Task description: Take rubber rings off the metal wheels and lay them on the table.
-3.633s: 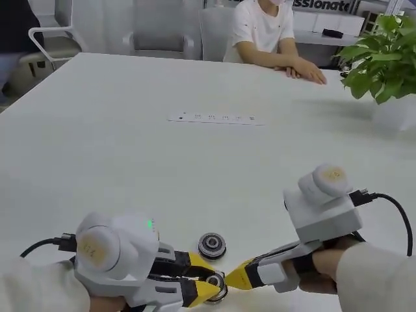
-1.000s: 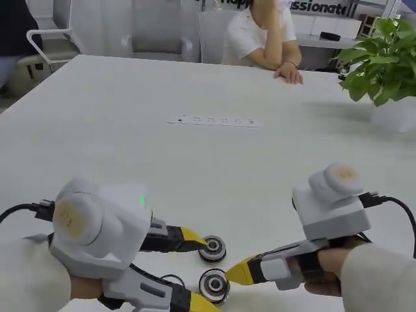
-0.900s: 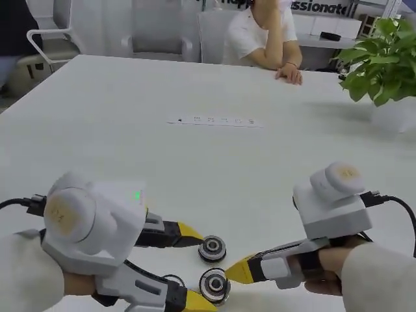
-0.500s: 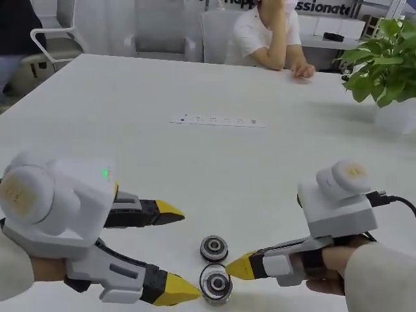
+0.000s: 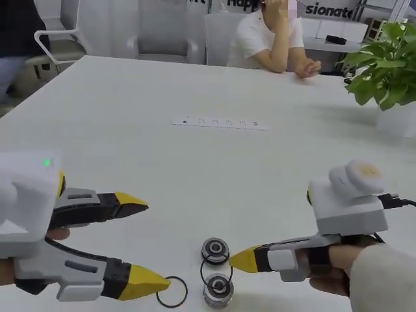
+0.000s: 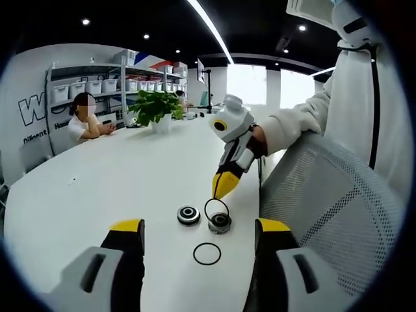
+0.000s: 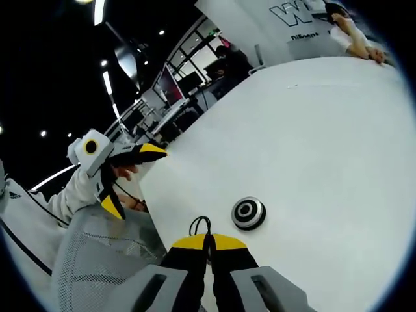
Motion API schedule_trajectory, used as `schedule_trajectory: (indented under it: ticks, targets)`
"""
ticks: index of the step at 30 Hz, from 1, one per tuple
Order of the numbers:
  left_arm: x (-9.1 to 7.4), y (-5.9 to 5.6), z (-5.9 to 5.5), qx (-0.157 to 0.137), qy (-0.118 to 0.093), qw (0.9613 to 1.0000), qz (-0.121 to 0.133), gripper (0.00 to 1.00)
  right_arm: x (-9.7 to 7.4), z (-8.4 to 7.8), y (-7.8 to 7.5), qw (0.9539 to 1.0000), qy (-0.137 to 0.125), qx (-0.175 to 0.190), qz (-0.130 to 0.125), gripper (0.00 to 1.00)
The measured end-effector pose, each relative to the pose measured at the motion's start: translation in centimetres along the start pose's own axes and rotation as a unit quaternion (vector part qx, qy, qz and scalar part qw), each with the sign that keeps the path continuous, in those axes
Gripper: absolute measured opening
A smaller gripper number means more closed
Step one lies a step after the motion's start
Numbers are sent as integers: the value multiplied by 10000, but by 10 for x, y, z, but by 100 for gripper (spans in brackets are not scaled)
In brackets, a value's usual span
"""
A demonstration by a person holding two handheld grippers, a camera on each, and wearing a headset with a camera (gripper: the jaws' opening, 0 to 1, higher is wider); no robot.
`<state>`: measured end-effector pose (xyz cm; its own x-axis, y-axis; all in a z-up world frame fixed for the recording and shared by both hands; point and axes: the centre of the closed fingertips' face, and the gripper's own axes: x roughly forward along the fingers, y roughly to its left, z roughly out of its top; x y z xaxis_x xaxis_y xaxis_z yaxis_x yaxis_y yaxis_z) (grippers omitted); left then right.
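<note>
On the white table, the left gripper is spread wide, with a loose rubber ring lying flat just past its lower jaw tip. The right gripper is pressed together, pinching a second rubber ring. That ring's far edge rests at the nearer metal wheel, and the other metal wheel sits just beside the gripper's tip.

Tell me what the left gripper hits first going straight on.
Probably the loose rubber ring, ahead between the open jaws of the left gripper; the nearer metal wheel sits beyond. Height unclear.
</note>
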<state>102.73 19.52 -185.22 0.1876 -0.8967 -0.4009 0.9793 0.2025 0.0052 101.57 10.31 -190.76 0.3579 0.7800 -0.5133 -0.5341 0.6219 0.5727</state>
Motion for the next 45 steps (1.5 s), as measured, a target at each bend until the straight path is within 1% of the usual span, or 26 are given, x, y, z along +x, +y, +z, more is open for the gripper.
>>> schedule_trajectory:
  ticks: [3, 5, 8, 12, 13, 16, 22, 27, 31, 32, 35, 39, 42, 45]
  targets:
    - [-6, 3, -1, -62, -66, 9999, 96, 71, 0, 1, 0, 10000, -17, 8, 6, 0]
    - [-12, 5, -4, -153, -102, 9997, 150, 71, 0, 1, 0, 10000, -31, 12, 10, 0]
    - [-20, 8, -8, -200, -119, 9994, 260, 73, -1, 3, 1, 10000, -67, 23, 21, 0]
    - [-27, 9, -14, -298, -161, 9989, 334, 78, -1, 5, 2, 9999, -111, 30, 27, 0]
    - [-30, 9, -19, -381, -140, 9985, 373, 78, -1, 6, 1, 9999, -128, 35, 26, 0]
    - [-31, 9, -24, -391, -46, 9984, 408, 80, -2, 8, 3, 9998, -185, 65, 37, 0]
    - [-28, 6, -32, -348, 142, 9987, 352, 83, -5, 13, 4, 9995, -297, 80, 39, 0]
    - [-27, 3, -35, -450, 172, 9985, 260, 88, -7, 17, 4, 9991, -399, 118, 27, 0]
    - [-25, -2, -41, -522, 302, 9981, 116, 92, -8, 19, 7, 9988, -463, 133, 28, 0]
    - [-24, -4, -44, -559, 347, 9978, 57, 92, -8, 19, 8, 9988, -473, 131, 26, 0]
    - [-23, -7, -49, -640, 453, 9969, -19, 92, -8, 20, 9, 9987, -495, 136, 27, 0]
    - [-22, -12, -52, -707, 515, 9961, -145, 93, -8, 20, 10, 9986, -512, 139, 28, 0]
    - [-22, -14, -54, -744, 562, 9955, -193, 93, -8, 21, 11, 9985, -525, 141, 27, 0]
    - [-21, -17, -59, -807, 675, 9941, -261, 94, -9, 23, 12, 9984, -550, 148, 35, 0]
